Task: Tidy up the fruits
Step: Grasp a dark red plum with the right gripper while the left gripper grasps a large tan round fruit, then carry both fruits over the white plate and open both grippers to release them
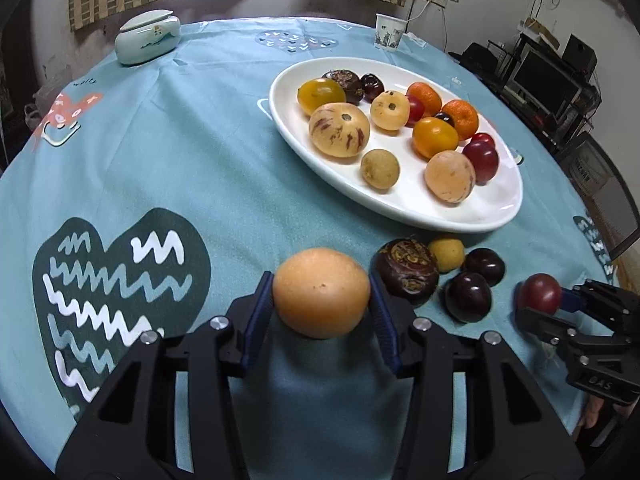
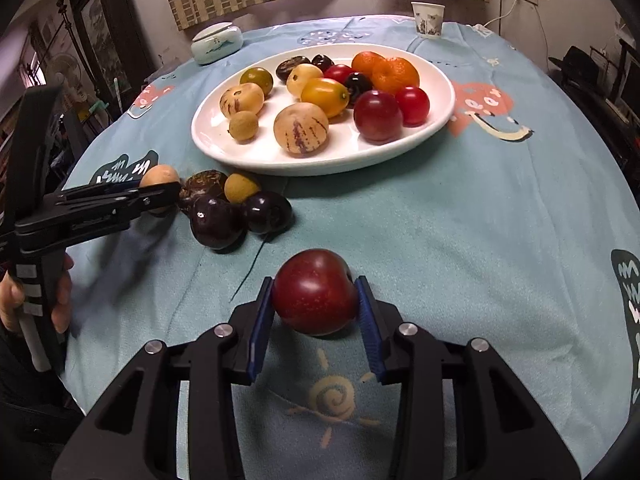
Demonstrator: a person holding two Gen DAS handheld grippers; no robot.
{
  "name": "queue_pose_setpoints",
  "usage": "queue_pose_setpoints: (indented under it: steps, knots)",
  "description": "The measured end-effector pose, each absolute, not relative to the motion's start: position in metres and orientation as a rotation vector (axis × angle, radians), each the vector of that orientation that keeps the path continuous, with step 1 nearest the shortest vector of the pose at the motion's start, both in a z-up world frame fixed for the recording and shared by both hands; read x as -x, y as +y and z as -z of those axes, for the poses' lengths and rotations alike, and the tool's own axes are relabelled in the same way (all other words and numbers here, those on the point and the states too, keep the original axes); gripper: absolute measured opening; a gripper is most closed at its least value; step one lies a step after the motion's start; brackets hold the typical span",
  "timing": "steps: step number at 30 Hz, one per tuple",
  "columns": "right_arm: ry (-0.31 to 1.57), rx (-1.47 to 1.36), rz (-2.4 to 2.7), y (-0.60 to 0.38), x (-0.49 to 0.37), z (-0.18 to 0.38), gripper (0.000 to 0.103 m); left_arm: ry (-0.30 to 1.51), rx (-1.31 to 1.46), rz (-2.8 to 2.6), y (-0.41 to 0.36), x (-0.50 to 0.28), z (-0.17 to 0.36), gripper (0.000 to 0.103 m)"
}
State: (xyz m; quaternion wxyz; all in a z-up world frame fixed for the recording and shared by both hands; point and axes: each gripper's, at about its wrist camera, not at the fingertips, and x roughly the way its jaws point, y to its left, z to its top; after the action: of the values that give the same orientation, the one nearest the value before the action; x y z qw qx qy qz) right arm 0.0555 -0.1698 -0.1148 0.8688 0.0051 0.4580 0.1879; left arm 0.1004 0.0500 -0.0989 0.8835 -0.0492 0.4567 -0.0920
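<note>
Beside the plate (image 2: 436,120), loose fruits (image 2: 224,208) cluster.

My left gripper (image 1: 322,300) clamped a tan fruit (image 1: 321,292). Far right, the white plate (image 1: 400,204) held mixed fruit.

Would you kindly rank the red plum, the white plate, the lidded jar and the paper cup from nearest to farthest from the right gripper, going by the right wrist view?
1. Red plum, between the right gripper's fingers.
2. White plate, ahead at mid-table.
3. Lidded jar, far left.
4. Paper cup, far edge, right of the jar; it is close to the jar in range.
</note>
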Motion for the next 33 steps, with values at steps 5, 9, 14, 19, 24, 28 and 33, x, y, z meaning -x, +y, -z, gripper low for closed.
queue_pose_setpoints:
  steps: [5,9,14,19,24,28,33]
  knots:
    - [0.923,-0.034,-0.401,-0.171,-0.049,0.102,0.040,0.895,0.126,0.209,0.053,-0.078,0.080,0.047]
    - [0.904,-0.041,-0.404,-0.170,-0.046,0.092,0.040,0.875,0.131,0.232,0.050,-0.063,0.068,0.047]
    - [0.902,-0.050,-0.412,-0.171,-0.043,0.088,0.040,0.842,0.121,0.248,0.046,-0.052,0.055,0.047]
    - [0.903,-0.062,-0.407,-0.174,-0.043,0.088,0.040,0.831,0.114,0.254,0.042,-0.051,0.047,0.047]
    - [0.909,-0.075,-0.408,-0.179,-0.047,0.088,0.040,0.842,0.107,0.266,0.038,-0.064,0.043,0.047]
    - [0.910,-0.073,-0.411,-0.181,-0.052,0.086,0.040,0.874,0.107,0.269,0.034,-0.087,0.036,0.047]
    - [0.893,-0.038,-0.418,-0.179,-0.065,0.074,0.040,0.845,0.065,0.257,0.022,-0.127,0.019,0.047]
